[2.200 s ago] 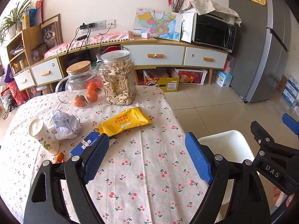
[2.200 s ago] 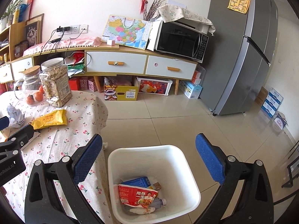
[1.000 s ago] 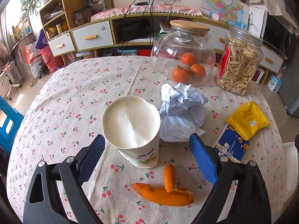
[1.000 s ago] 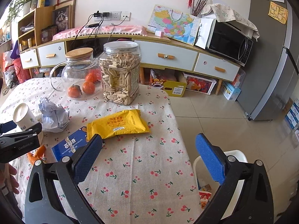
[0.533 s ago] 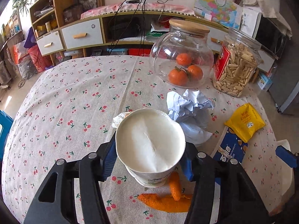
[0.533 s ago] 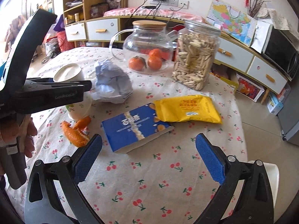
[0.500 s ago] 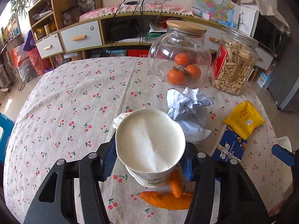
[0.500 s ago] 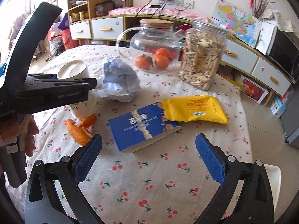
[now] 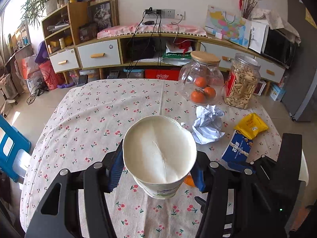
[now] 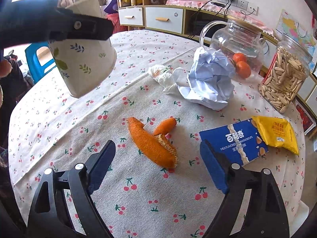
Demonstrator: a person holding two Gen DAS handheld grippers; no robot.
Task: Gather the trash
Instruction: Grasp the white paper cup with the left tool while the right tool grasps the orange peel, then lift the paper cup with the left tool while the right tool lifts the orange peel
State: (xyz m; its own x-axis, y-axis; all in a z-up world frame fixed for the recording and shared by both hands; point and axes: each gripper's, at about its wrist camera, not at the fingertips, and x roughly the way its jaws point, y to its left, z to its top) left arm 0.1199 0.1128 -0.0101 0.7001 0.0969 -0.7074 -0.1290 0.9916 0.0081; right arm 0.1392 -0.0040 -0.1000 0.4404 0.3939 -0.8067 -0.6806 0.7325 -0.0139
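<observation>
We hold paper cup (image 9: 159, 154) clamped in left gripper (image 9: 156, 170), lifted off table; our right gripper (image 10: 158, 168) gapes over orange peel (image 10: 151, 143), long axis diagonal between jaws

The left tool (image 9: 157, 170) is clamped on the paper cup (image 9: 159, 156), one blue pad pressing each side of its wall, holding it clear above the worktop (image 10: 59, 109); the right tool (image 10: 158, 166) hangs low with its jaws spread wide, gripping nothing, ahead and to the right of the left tool.
</observation>
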